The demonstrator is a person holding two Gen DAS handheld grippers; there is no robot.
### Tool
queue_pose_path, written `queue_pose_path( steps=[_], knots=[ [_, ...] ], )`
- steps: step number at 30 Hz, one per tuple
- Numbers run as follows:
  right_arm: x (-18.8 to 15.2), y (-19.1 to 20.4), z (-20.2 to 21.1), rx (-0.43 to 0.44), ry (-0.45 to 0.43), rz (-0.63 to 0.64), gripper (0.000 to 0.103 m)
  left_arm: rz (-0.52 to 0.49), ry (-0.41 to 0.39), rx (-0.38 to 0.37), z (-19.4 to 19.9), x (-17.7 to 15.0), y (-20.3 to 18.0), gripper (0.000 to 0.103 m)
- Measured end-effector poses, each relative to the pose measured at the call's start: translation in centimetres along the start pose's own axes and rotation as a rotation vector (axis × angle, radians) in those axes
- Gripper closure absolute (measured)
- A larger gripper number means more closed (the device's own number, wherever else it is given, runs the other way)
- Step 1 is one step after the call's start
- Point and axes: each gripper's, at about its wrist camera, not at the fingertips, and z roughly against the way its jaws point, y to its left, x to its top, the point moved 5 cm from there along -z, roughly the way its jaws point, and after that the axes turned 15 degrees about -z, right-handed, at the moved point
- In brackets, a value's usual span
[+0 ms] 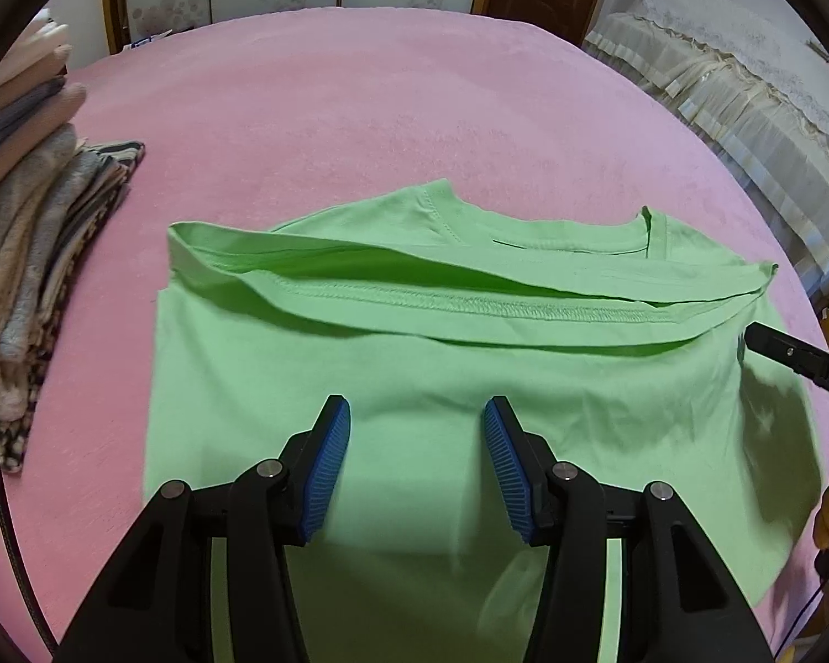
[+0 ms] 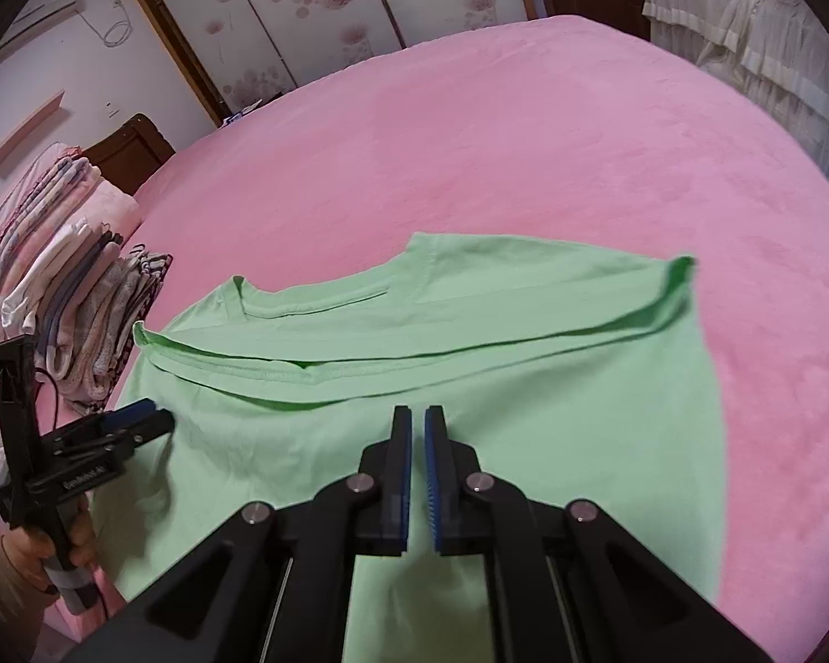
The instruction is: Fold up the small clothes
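Left gripper point(image 1: 417, 464): fingers spread wide, nothing between the blue pads, hovering over the near part of the shirt.
Right gripper point(image 2: 418, 475): fingers nearly together with a thin gap, gripping nothing.
Green T-shirt point(image 1: 442, 387): spread on the pink bed point(image 1: 331, 110) just ahead of both pairs of fingers, hem folded up toward the collar (collar at the far edge).
Stack of folded clothes point(image 1: 33, 276): left of the left fingers, beside the shirt.

Matt green cloth shirt point(image 1: 470, 387) — stitched hems — on fuzzy pink blanket point(image 1: 359, 110).
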Motion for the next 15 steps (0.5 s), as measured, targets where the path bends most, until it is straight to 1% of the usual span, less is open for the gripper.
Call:
queue_pose_path(
  steps=[3, 7, 8, 15],
  knots=[
    [-0.3, 0.8, -1.3, 0.003, 0.026, 0.029, 0.098, -0.007, 0.003, 0.004, -0.4, 0.2, -0.2, 0.053],
    [-0.4, 1.1, -2.9, -0.037, 0.051, 0.061, 0.098, -0.018, 0.001, 0.013, -0.6, 1.1, -0.3, 0.051],
    [-0.3, 1.0, -3.2, -0.042, 0.051, 0.063, 0.098, -0.017, 0.003, 0.015, -0.9, 1.6, 0.1, 0.051],
    [2.8, 0.9, -4.6, -0.101, 0.018, 0.061, 0.099, 0.017, -0.021, 0.022, -1.4, 3.9, 1.0, 0.051]
  ],
)
